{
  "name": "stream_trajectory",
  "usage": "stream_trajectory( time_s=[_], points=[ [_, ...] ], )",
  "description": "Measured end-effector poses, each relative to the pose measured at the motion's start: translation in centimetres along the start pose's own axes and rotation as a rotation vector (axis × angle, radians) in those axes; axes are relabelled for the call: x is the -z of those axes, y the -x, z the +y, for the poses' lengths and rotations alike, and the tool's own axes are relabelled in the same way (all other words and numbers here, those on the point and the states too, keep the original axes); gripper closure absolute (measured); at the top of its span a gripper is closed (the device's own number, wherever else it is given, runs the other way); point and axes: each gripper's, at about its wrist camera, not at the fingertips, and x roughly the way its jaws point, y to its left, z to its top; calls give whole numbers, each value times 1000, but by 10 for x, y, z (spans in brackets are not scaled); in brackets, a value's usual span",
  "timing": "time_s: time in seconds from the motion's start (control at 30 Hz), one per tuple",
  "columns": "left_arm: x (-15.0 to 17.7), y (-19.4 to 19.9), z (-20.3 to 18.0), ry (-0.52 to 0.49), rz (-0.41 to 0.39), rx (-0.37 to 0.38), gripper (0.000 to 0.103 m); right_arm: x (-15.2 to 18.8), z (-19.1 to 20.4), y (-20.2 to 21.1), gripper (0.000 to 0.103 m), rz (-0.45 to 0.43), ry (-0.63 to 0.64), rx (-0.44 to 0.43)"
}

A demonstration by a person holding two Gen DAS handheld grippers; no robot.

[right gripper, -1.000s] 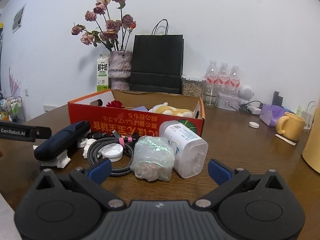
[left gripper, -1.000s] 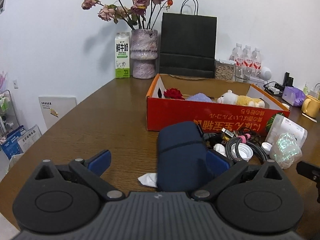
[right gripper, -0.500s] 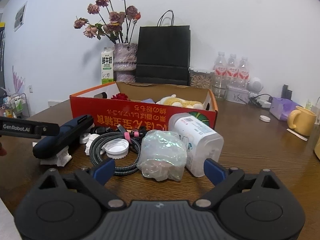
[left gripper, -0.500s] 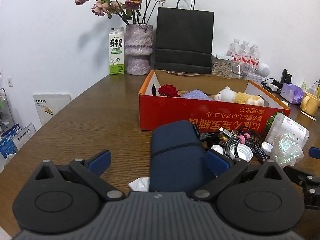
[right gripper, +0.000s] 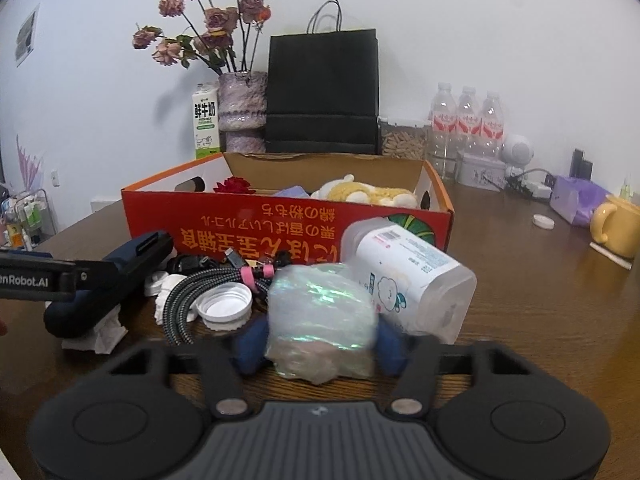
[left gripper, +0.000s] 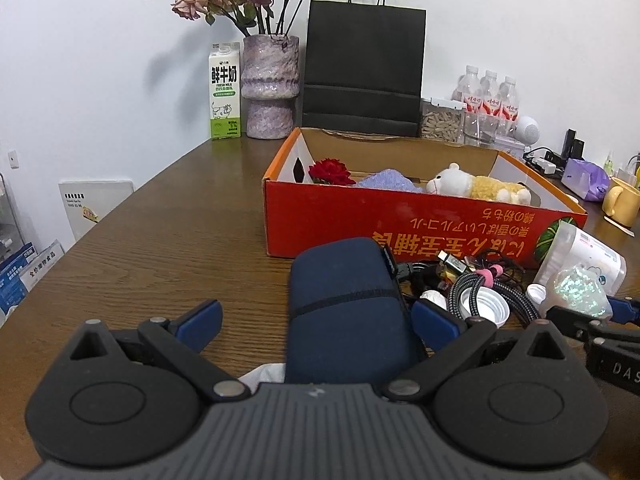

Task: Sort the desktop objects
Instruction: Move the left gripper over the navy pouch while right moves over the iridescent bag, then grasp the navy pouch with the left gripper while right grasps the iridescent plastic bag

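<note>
A navy zip case [left gripper: 344, 300] lies on the brown table in front of the red cardboard box [left gripper: 400, 216]. My left gripper [left gripper: 316, 316] is open around the case, its right finger close against the case and its left finger well clear. In the right wrist view an iridescent wrapped bundle [right gripper: 320, 312] sits between the blue fingers of my right gripper [right gripper: 320, 346]. Those jaws are closing, and the pads meet both sides of the bundle. Behind the bundle lies a white plastic jar [right gripper: 408, 272] on its side.
A braided cable [right gripper: 188, 292], a white cap [right gripper: 224, 306] and crumpled tissue [right gripper: 104, 332] lie between case and bundle. The box holds a plush toy [left gripper: 476, 188] and a red rose [left gripper: 330, 172]. Vase [left gripper: 270, 88], milk carton [left gripper: 225, 92], black bag [left gripper: 364, 72], bottles [left gripper: 488, 100], yellow mug [right gripper: 616, 224] line the back.
The right gripper's jaws came in from wide open to the sides of the bundle as it moved forward. The left gripper crept forward along the case, still open.
</note>
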Motion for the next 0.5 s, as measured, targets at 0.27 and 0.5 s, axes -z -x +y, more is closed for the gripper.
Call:
stream_trajectory(
  time_s=[0.27, 0.5],
  points=[
    [-3, -11, -5, -3, 35, -1, 0, 2, 0, 1, 62, -10, 4, 3],
    [-3, -25, -2, 23, 87, 3, 0, 3, 2, 1, 62, -8, 13, 13]
  ],
)
